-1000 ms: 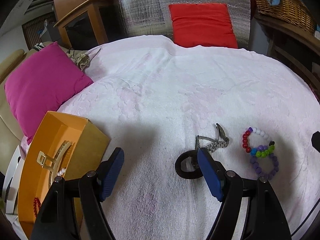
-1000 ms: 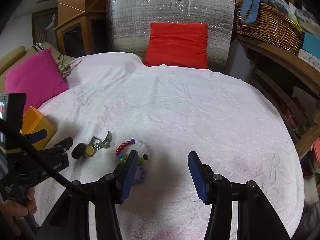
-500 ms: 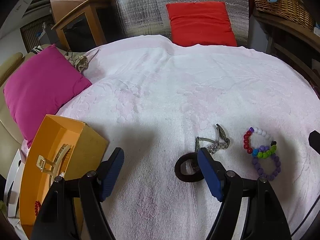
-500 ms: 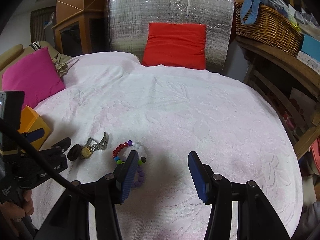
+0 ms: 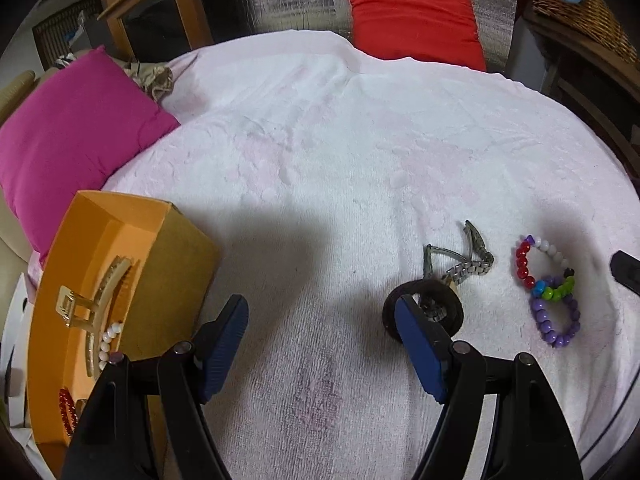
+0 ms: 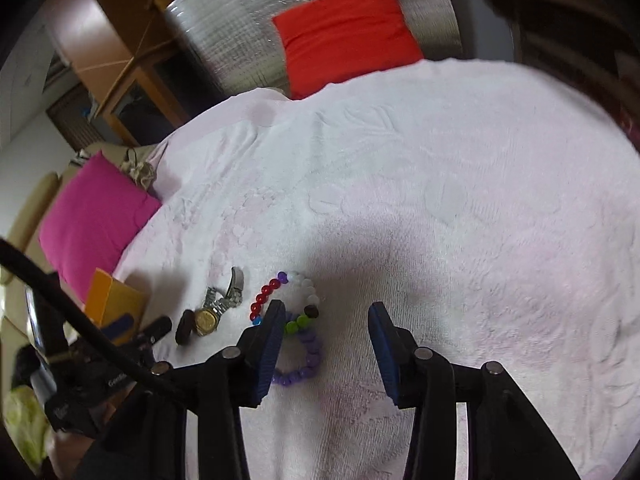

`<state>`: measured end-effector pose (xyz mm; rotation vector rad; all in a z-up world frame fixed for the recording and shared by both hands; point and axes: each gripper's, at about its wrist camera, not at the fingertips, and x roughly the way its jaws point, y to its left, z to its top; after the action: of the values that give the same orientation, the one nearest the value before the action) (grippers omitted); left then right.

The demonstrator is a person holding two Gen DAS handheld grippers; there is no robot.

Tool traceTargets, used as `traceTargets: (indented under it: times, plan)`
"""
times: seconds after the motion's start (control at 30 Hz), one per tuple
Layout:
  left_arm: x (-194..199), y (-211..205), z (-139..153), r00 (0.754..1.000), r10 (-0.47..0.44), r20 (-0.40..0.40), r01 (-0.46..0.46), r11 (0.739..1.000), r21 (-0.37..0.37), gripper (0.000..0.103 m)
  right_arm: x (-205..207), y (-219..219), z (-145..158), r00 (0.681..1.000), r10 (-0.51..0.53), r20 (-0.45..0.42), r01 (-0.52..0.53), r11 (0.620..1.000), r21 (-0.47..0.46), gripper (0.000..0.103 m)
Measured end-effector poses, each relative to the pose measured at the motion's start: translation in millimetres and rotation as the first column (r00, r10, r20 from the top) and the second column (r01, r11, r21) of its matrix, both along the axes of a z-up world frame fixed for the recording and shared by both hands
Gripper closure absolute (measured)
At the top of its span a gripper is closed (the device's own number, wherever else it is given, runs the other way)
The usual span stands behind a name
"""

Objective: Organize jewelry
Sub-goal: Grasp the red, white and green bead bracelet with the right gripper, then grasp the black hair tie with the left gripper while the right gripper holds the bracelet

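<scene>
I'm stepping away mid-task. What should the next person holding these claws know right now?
Left claw: open, empty, beside the black ring.
Right claw: closing, nothing gripped; purple bracelet just left of its gap.
Done: gold hair clip and some beads in the orange box.
Left on the towel: watch, black ring, multicolour bracelet, purple bracelet.

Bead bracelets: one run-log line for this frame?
right gripper: closing, empty, above bead bracelets | left gripper: open, empty | watch: on towel | orange box: holds hair claw
</scene>
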<state>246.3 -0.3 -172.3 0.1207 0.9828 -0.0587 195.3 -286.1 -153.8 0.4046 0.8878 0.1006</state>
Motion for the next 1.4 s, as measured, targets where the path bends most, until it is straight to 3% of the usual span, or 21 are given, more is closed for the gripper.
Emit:
traceTargets:
  times: [0.2,0.43,0.6,0.77,1.07,1.4]
  plan:
    - [-1.4,1.9,-1.2,1.0,-0.026,-0.016,0.026,1.0,-0.013,0.027,8.2,-9.5,-11.0,1.0,-0.003,-0.031,0.008,0.989,0.149,0.057]
    - [-4.3,-2.6,-3.9,0.998,-0.053,-0.022,0.053,0.999,0.0,0.027,23.6,-1.5,-24.5,0.997,0.015,-0.075,0.002,0.977,0.211,0.067]
    - [-5.6,-4.9,-5.5,0.997,-0.07,-0.027,0.07,0.998,0.007,0.027,36.7,5.2,-35.5,0.993,-0.006,-0.121,0.032,0.976,0.213,0.073]
    - [-5.5,-6.1,-6.7,0.996,-0.081,-0.034,0.081,0.997,-0.006,0.027,51.1,12.0,-46.0,0.989,-0.019,-0.144,0.05,0.975,0.215,0.09]
    - [-8.2,-23.1,-5.9,0.987,-0.153,-0.049,0.148,0.985,-0.092,0.027,50.9,9.0,-39.4,0.993,-0.045,-0.108,0.066,0.978,0.199,0.091]
    - [4.1,-24.1,-26.2,0.981,-0.144,-0.13,0.115,0.971,-0.209,0.026,38.3,-3.8,-19.9,0.997,-0.072,-0.042,0.079,0.977,0.199,0.091]
